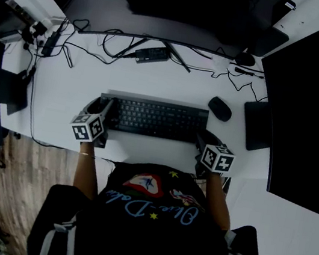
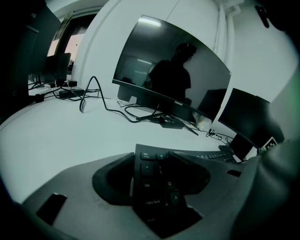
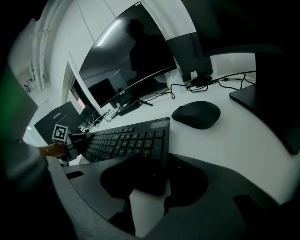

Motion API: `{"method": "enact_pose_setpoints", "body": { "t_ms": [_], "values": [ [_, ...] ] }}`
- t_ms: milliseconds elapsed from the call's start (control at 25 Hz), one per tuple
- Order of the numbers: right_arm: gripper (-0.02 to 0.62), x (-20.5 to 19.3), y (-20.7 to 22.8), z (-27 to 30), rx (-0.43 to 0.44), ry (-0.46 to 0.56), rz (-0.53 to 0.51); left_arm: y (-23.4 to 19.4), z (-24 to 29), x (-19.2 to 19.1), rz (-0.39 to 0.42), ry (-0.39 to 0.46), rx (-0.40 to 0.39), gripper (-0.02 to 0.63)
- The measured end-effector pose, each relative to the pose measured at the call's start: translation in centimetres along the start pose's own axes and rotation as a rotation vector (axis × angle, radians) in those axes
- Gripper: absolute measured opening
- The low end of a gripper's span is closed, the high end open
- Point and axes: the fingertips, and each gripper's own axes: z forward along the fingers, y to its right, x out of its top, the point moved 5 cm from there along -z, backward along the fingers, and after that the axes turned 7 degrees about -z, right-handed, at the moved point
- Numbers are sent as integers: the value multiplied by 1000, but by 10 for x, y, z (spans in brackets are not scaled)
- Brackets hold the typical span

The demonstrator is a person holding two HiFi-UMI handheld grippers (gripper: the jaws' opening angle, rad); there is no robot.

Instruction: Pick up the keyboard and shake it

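Your left tool [image 1: 105, 115] and right tool [image 1: 204, 142] each clamp one end of the keyboard [image 1: 155, 118], near the worktop's [image 1: 155, 80] front edge. A mouse [image 1: 219, 108] sits just beyond its right corner. Cables [image 1: 110, 45] and monitors [image 1: 167, 15] crowd behind.

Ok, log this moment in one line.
left gripper astride keyboard left end; right gripper astride right end; grip unconfirmed; keyboard on desk
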Motion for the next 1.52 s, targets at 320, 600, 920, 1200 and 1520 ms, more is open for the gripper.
{"method": "enact_pose_setpoints", "body": {
  "t_ms": [320, 600, 920, 1200, 1520],
  "values": [
    [139, 1, -1, 0, -8, 12, -36, -1, 0, -6, 67, -17, 66, 210],
    [158, 4, -1, -3, -34, 27, -125, -5, -6, -2, 23, 27, 71, 186],
    [89, 36, -2, -19, -108, 155, -178, 17, -23, 3, 123, 70, 72, 86],
    [11, 75, -23, -39, -113, 322, -240, 74, -29, 21, 236, 182, -130, 14],
    [6, 122, -56, -73, -33, 612, -298, 141, -46, 46, 370, 294, -282, 11]
  ]
}}
